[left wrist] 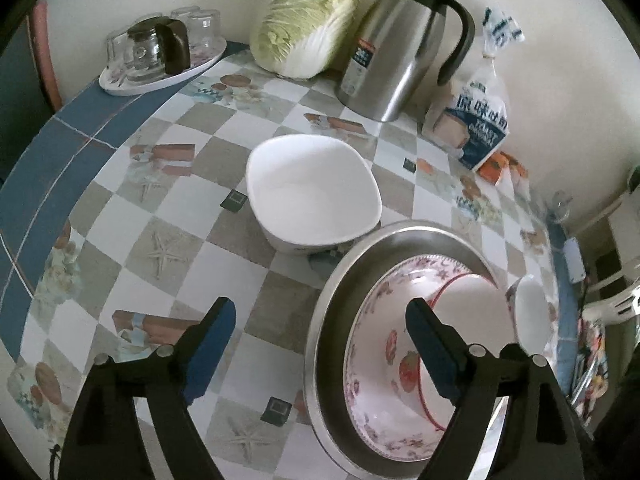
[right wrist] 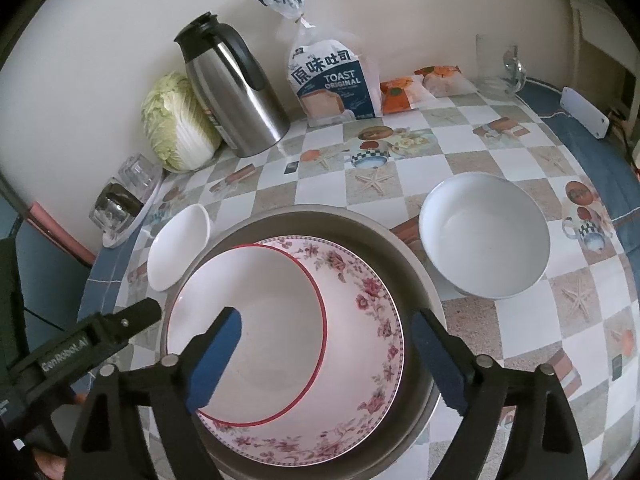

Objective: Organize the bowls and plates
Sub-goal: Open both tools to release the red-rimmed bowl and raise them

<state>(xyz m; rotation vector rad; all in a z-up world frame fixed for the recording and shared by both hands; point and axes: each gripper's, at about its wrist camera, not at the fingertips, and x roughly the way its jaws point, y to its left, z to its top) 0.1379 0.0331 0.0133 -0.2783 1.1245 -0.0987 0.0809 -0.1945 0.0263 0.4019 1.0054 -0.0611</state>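
A steel basin (right wrist: pixel 320 216) holds a floral bowl (right wrist: pixel 360 320) with a red-rimmed white bowl (right wrist: pixel 272 300) nested in it, tilted to the left. My right gripper (right wrist: pixel 326 320) hovers open above them with nothing pressed between its pads. My left gripper (left wrist: pixel 320 320) is open over the table at the steel basin's (left wrist: pixel 344 276) left rim; one of its fingers (right wrist: pixel 132 318) shows in the right wrist view. A squarish white bowl (left wrist: pixel 312 196) stands beyond the basin. A round white bowl (right wrist: pixel 484 236) sits to the basin's right.
Along the wall stand a steel thermos jug (left wrist: pixel 400 48), a napa cabbage (left wrist: pixel 308 24), a toast bag (right wrist: pixel 332 80) and orange packets (right wrist: pixel 400 96). A tray of glasses (left wrist: pixel 160 56) is at the far left. A glass mug (right wrist: pixel 496 68) and a white box (right wrist: pixel 584 112) are at the far right.
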